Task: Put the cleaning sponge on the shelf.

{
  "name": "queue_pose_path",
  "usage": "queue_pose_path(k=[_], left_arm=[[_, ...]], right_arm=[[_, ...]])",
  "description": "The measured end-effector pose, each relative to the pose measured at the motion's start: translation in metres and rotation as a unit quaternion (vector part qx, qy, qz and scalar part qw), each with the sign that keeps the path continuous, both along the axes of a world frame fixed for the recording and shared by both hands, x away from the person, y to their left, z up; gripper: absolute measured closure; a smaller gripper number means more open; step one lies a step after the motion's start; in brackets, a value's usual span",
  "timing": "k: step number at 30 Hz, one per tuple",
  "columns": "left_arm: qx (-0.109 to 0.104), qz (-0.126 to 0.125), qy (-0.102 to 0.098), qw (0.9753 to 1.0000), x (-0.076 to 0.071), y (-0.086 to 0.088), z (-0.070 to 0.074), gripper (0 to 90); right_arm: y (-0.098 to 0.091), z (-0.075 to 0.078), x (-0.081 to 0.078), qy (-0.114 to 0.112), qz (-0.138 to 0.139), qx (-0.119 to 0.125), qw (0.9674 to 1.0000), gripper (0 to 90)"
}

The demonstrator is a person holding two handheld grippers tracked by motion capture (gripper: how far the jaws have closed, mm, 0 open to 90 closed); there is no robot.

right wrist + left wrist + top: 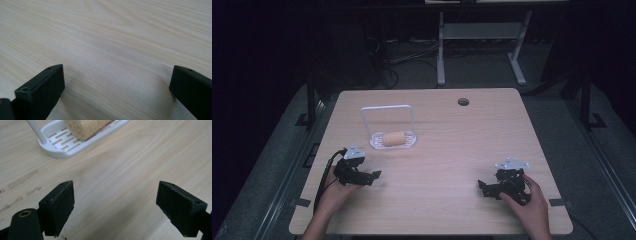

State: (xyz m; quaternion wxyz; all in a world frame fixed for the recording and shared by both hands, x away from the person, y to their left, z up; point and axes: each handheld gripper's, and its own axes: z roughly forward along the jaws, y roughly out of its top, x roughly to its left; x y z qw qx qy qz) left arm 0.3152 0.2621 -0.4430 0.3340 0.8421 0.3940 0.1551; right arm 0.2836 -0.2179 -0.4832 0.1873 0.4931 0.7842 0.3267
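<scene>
A tan loofah-like sponge (394, 138) lies in a white slotted tray (377, 143) with a tall wire handle (387, 107), at the table's left-centre. The left gripper view has the sponge (85, 128) and tray (58, 147) at its top left. My left gripper (374, 176) rests low on the wood in front of the tray, open, jaws wide apart with bare wood between them (115, 202). My right gripper (484, 189) rests near the table's front right, also open, its jaws spread over bare wood (117, 82).
The light wooden table (452, 145) has a round cable hole (463, 101) at the back right. Beyond the far edge stand a grey desk frame (479, 40) and cables on a dark floor. Faint scuff marks (22, 178) show on the wood near the tray.
</scene>
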Motion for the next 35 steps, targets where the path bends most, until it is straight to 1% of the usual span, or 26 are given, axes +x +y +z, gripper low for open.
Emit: queue_pose_path(k=[3,5,12,18,20,22,23,26,28,29,35], left_arm=[[0.003,-0.001,-0.001,1.0,-0.006,0.001,-0.001,14.8],[0.006,0.0,-0.005,1.0,-0.01,0.003,-0.002,14.8],[0.011,-0.002,0.003,0.9999,-0.022,0.007,-0.012,14.7],[0.012,0.008,0.005,0.9999,-0.028,0.012,-0.018,14.7],[0.013,0.007,0.01,0.9998,-0.031,0.013,-0.021,14.0],[0.015,0.006,0.011,0.9998,-0.033,0.014,-0.025,13.9],[0.011,0.004,0.005,0.9999,-0.034,0.015,-0.026,13.1],[0.006,0.001,-0.002,1.0,-0.036,0.017,-0.027,13.1],[-0.005,-0.003,-0.013,0.9999,-0.037,0.019,-0.03,12.9],[-0.013,-0.006,-0.024,0.9996,-0.039,0.021,-0.032,12.9],[-0.014,-0.005,-0.024,0.9996,-0.04,0.023,-0.032,13.1]], right_arm=[[0.0,0.0,0.0,0.0,0.0,0.0,1.0,0.0],[0.0,0.0,0.0,0.0,0.0,0.0,1.0,0.0],[0.0,0.0,0.0,0.001,-0.001,0.001,1.0,0.0],[0.0,0.0,0.0,0.0,0.0,0.001,1.0,0.0],[0.0,0.0,0.0,0.0,0.0,0.001,1.0,0.0],[0.0,0.0,0.0,0.001,0.0,0.001,1.0,0.0],[0.0,0.0,0.0,0.001,0.0,0.001,1.0,0.0],[0.0,0.0,0.0,0.001,0.0,0.001,1.0,0.0],[0.0,0.0,0.0,0.001,0.0,0.0,1.0,0.0],[0.0,0.0,0.0,0.001,0.0,0.0,1.0,0.0],[0.0,0.0,0.0,0.001,0.0,0.0,1.0,0.0]])
